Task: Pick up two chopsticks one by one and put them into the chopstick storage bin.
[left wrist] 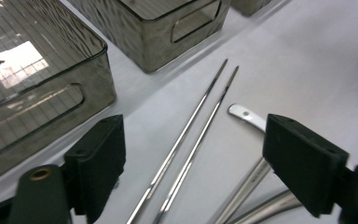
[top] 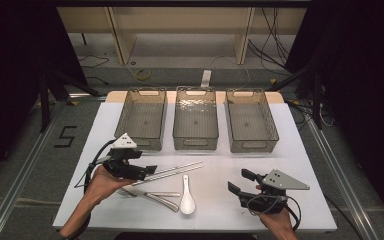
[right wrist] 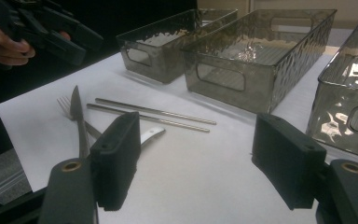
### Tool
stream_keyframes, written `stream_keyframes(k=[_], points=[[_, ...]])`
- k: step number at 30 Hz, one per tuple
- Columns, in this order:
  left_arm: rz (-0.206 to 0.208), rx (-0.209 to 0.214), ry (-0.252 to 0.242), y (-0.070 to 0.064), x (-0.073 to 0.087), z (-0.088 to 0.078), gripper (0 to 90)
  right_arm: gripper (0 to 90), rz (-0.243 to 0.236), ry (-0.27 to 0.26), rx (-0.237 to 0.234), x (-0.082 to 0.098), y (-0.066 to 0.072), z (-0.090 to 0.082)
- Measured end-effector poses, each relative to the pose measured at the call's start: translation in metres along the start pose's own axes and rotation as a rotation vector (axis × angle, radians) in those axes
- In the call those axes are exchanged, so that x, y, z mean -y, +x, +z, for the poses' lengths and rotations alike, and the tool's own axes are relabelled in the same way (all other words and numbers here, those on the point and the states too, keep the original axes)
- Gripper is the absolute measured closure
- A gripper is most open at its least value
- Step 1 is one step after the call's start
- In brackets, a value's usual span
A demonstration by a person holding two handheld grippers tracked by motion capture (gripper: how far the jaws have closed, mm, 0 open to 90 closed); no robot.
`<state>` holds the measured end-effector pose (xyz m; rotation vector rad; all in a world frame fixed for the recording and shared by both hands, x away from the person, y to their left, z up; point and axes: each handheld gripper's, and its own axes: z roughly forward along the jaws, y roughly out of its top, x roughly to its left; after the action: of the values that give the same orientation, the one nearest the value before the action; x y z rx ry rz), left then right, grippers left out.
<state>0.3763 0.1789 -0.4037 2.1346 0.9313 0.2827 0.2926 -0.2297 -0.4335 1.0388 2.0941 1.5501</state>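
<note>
A pair of metal chopsticks (top: 172, 171) lies slanted across the middle of the white table. In front of them lie a fork (top: 130, 192), a knife (top: 157, 199) and a white spoon (top: 187, 199). My left gripper (top: 149, 171) hovers at the chopsticks' near left end, open. In the left gripper view its jaws (left wrist: 196, 163) stand wide on either side of the chopsticks (left wrist: 186, 140) and do not touch them. My right gripper (top: 241, 182) is open at the front right with nothing in it. Its own view (right wrist: 200, 158) looks across bare table toward the knife (right wrist: 77, 116) and chopsticks (right wrist: 154, 114).
Three clear grey bins (top: 141, 119) (top: 195, 117) (top: 250, 120) stand side by side along the back of the table. The left gripper view has the left bin's front wall (left wrist: 37, 107) close by. Dark floor and cables surround the table.
</note>
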Motion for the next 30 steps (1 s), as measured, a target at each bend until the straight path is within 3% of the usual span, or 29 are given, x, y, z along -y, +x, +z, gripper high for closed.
stream_keyframes(k=[7,10,11,12,15,20,28,30], points=[[0.042,-0.016,0.144,0.007,-0.013,0.020,31.1,34.8,-0.004,0.006,-0.016,0.000,0.000,0.001],[0.049,-0.012,0.183,0.008,-0.016,0.025,32.1,35.0,-0.007,0.006,-0.018,0.000,0.001,0.001],[0.052,-0.012,0.223,0.010,-0.018,0.031,32.9,35.0,-0.002,0.011,-0.015,0.001,0.000,0.001],[0.052,-0.012,0.223,0.010,-0.018,0.031,33.4,35.0,-0.002,0.011,-0.015,0.001,0.000,0.001],[0.059,-0.020,0.288,0.013,-0.016,0.043,34.6,35.1,0.000,0.017,-0.017,0.001,-0.001,0.002],[0.070,-0.020,0.339,0.014,-0.015,0.054,36.5,35.1,0.001,0.020,-0.021,0.001,0.000,0.003],[0.072,-0.017,0.400,0.020,-0.020,0.070,47.0,35.1,0.002,0.025,-0.030,0.001,-0.001,0.003],[0.092,-0.017,0.427,0.019,-0.020,0.074,49.0,35.1,0.000,0.026,-0.034,0.001,0.000,0.003]])
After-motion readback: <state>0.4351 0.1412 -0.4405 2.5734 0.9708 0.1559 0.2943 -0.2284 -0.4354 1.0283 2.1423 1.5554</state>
